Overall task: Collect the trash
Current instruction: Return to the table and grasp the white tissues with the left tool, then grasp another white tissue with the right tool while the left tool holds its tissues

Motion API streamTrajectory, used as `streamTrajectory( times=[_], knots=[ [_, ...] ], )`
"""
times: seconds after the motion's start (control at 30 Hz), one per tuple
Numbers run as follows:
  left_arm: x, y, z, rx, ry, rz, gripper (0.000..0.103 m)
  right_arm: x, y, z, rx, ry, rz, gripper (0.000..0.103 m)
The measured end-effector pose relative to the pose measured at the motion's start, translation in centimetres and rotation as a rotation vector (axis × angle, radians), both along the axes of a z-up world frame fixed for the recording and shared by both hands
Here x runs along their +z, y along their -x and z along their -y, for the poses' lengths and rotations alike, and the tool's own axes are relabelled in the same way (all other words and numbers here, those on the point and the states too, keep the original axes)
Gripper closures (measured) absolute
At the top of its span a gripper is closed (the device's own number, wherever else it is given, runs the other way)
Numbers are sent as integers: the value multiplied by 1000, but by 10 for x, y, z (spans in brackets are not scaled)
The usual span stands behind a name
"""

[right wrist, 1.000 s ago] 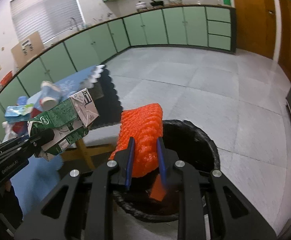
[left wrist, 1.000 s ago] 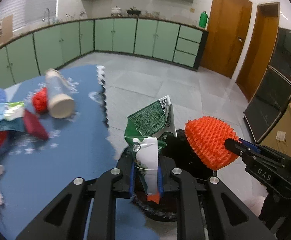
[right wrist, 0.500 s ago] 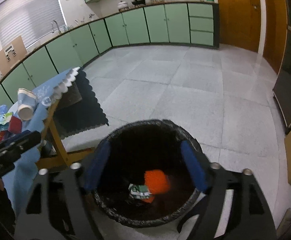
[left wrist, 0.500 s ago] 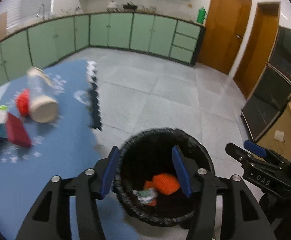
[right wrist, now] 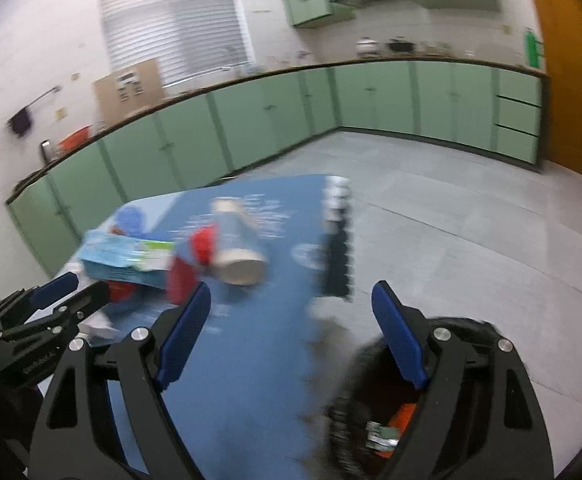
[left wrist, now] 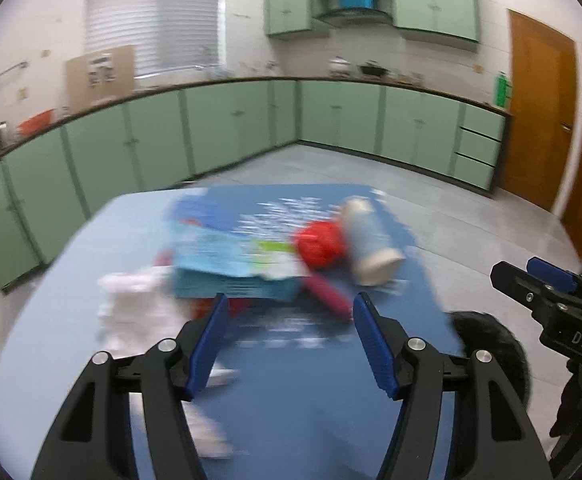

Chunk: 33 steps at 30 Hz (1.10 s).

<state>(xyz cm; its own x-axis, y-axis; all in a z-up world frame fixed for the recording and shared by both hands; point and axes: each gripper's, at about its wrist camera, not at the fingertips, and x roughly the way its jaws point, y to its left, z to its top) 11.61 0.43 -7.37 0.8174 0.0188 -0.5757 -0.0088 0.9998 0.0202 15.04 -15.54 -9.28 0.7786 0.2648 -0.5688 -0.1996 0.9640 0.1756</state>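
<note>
tablecloth (left wrist: 291,400): blue, white print
carton (left wrist: 231,264): light blue, green and white patch
cup (left wrist: 371,240): pale blue, cream base
bin (right wrist: 371,400): black
cabinets (left wrist: 231,128): mint green
pads (left wrist: 207,344): blue

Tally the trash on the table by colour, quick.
Red: 3 (ball, packet, piece under the carton)
Blue: 2 (carton, round lump)
White: 1 (tissue wad)
Pale: 1 (paper cup)
Total: 7, approximate because of blur
</note>
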Motion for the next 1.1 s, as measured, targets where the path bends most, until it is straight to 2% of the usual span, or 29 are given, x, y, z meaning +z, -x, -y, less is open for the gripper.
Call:
streamTrajectory(
  times=[0.13,0.33,0.53,0.73,0.77,0.8,0.87,0.9,1.0,1.1],
  knots=[
    [-2,14,-49,92,-37,2,40,-2,-5,-52,93,-1,-5,23],
    [-27,30,-94,148,-3,-82,40,-13,-1,-96,171,33,-41,24],
    [-43,28,-102,139,61,-149,39,-24,3,-114,201,63,-80,24],
    [-58,17,-99,120,87,-218,37,-28,-1,-122,204,79,-91,25],
    [-61,14,-99,116,102,-236,39,-29,-2,-122,205,80,-94,25],
    [-64,13,-99,120,117,-249,54,-30,-2,-122,207,81,-97,26],
    [-66,14,-100,128,141,-251,74,-31,-4,-124,210,82,-99,27],
    [-64,15,-101,129,152,-243,80,-31,-4,-124,211,81,-100,27],
    [-54,25,-109,137,162,-208,87,-32,-5,-125,218,71,-107,28],
    [-43,38,-121,138,161,-178,88,-31,-3,-130,234,61,-105,29]
  ],
)
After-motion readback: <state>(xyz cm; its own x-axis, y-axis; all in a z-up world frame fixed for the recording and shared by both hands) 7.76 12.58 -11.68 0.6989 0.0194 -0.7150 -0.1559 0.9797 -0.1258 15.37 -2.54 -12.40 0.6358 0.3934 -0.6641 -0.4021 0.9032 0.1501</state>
